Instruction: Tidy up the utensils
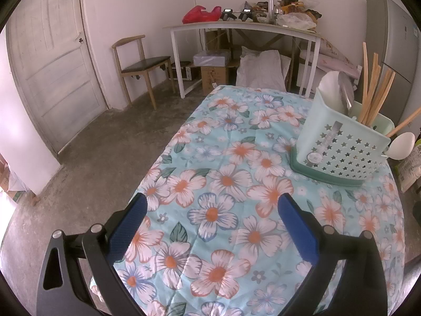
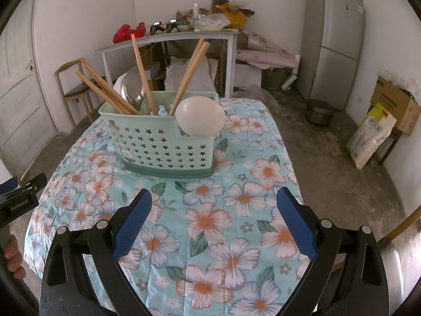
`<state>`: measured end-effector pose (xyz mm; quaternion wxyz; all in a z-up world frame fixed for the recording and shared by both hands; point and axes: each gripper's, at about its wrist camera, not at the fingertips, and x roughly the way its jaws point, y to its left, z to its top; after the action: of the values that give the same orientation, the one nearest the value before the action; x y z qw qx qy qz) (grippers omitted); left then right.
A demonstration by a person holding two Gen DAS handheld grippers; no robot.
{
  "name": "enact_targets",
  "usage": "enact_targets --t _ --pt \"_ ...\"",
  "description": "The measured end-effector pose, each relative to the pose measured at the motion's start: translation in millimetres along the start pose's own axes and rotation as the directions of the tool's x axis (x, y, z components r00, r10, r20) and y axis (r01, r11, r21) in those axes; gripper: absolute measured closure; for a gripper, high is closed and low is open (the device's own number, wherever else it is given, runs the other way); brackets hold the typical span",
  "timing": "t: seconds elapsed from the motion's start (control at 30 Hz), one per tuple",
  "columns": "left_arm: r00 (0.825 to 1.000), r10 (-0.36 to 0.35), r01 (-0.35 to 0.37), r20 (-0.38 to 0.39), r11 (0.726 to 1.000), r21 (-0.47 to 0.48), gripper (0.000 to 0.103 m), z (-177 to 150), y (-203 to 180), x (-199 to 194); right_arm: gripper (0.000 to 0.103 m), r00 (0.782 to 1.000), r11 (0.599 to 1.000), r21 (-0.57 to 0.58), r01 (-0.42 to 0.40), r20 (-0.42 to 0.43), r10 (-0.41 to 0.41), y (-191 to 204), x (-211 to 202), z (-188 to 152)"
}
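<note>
A: Mint-green plastic caddy sits on the far half of the bench, on the flowered cloth. Wooden chopsticks stick up out of it at all angles, some leaning hard left. White ladle hangs at its right end w/ the bowl over the rim. Steel spoon at the back.

B: And the tools?

A: Right tool hovers near the bench's close edge, jaws spread wide, nothing btwn them. Left tool likewise: gaping, empty, caddy off to its right. Both well apart from the caddy.

B: Risks?

A: Main one, I'd say, is the caddy itself. Looks light and top-heavy w/ those long sticks. Bump a leaning stick on approach and it prob levers the whole thing over.

B: The ladle?

A: Perched on the rim; a nudge could tip it out onto the cloth or off the bench's right side.

B: Cloth?

A: Loose, wrinkled. Drag a finger across it and the caddy may slide along w/ it.
</note>
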<state>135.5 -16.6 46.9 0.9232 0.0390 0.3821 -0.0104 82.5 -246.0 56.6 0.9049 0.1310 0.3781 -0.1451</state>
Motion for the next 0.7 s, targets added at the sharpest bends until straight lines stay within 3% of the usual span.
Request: enact_targets --t 0.7 --pt "1.000 -0.004 0.004 -0.006 1.000 0.001 0.006 -1.8 -3.5 0.0 0.011 1.000 1.000 -0.001 -0.001 0.000 0.001 -0.5 0.1 0.2"
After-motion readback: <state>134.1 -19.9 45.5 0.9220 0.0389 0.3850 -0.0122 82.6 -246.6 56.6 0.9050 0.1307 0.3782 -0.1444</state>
